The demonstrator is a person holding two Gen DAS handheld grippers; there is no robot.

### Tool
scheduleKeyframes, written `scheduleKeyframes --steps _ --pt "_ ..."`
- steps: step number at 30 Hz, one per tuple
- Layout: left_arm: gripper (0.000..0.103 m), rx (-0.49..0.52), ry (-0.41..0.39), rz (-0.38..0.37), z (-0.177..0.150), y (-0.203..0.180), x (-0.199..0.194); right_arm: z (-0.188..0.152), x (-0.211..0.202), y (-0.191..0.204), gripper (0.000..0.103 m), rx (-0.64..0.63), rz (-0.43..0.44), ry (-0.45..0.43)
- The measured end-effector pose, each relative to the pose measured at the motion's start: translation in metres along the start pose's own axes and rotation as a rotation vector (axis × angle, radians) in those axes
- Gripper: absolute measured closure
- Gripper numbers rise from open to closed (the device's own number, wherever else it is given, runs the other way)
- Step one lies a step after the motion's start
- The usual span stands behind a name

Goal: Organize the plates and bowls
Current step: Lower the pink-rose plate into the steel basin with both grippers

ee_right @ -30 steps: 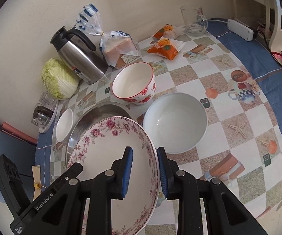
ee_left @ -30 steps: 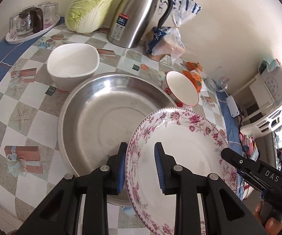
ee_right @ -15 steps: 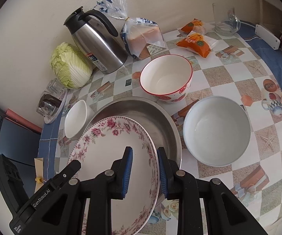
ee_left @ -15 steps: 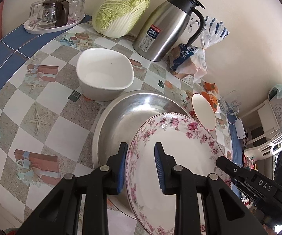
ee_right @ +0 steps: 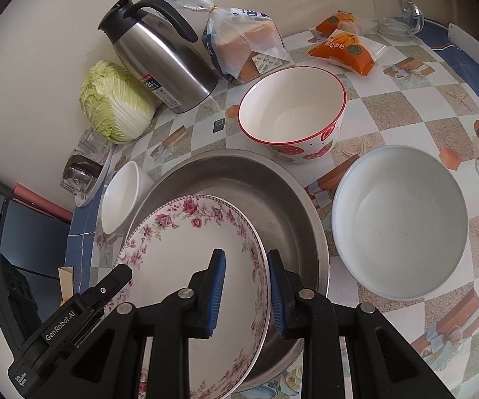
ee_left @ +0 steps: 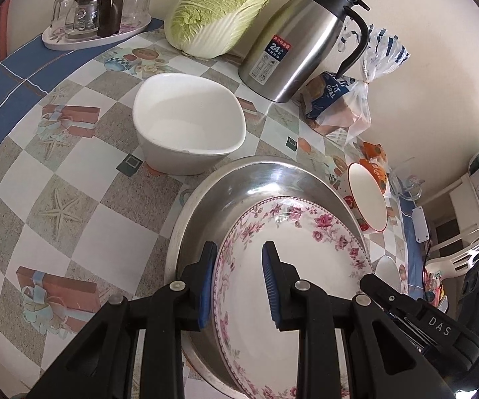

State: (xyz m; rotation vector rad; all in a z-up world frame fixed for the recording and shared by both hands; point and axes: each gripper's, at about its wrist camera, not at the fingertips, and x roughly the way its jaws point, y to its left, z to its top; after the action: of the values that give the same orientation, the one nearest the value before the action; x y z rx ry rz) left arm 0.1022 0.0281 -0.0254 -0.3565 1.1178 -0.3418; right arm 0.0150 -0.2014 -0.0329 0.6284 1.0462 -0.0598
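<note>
A floral plate (ee_left: pixel 309 266) (ee_right: pixel 186 242) sits low inside the steel basin (ee_left: pixel 256 183) (ee_right: pixel 266 193). My left gripper (ee_left: pixel 239 282) straddles the plate's left rim; its jaws are not pressed on it. My right gripper (ee_right: pixel 246 289) straddles the right rim in the same way. A white squarish bowl (ee_left: pixel 186 129) (ee_right: pixel 120 196) stands left of the basin. A red-rimmed strawberry bowl (ee_right: pixel 292 113) (ee_left: pixel 369 193) stands behind it. A large white bowl (ee_right: pixel 402 222) stands to the right.
Against the wall are a cabbage (ee_left: pixel 219 10), a steel thermos jug (ee_left: pixel 302 40), bagged bread (ee_right: pixel 246 43), orange snack packs (ee_right: pixel 345 50) and a glass mug (ee_right: pixel 395 10). A tray of glasses (ee_left: pixel 96 16) is at the far left.
Both grippers have lowered the floral plate from above the basin's front edge down into the basin. Both views have moved closer to the table.
</note>
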Motion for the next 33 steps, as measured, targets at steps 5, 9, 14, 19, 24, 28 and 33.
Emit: scheduleKeyframes --steps 5,9,14,19,24,28,33 --pt "0.076 -0.004 0.003 0.002 0.004 0.003 0.011 0.002 0.007 -0.003 0.075 0.001 0.009 0.001" --pt "0.076 0.007 0.0 0.012 0.008 0.001 0.017 0.004 0.012 -0.004 0.075 0.001 0.004 0.004" --pt "0.076 0.019 -0.004 0.015 0.011 -0.001 0.023 0.005 0.019 -0.008 0.076 0.016 0.01 0.015" --pt "0.075 0.018 0.007 0.021 0.011 0.0 0.028 0.005 0.019 -0.006 0.076 0.014 0.007 0.014" --pt "0.076 0.018 0.008 0.019 0.011 -0.001 0.029 0.004 0.022 -0.007 0.076 0.015 -0.002 0.024" --pt "0.075 0.024 0.007 0.024 0.01 -0.002 0.03 0.002 0.028 -0.009 0.076 0.013 -0.015 0.037" --pt "0.075 0.058 0.0 0.047 0.008 -0.006 0.03 0.001 0.027 -0.009 0.076 0.0 -0.025 0.029"
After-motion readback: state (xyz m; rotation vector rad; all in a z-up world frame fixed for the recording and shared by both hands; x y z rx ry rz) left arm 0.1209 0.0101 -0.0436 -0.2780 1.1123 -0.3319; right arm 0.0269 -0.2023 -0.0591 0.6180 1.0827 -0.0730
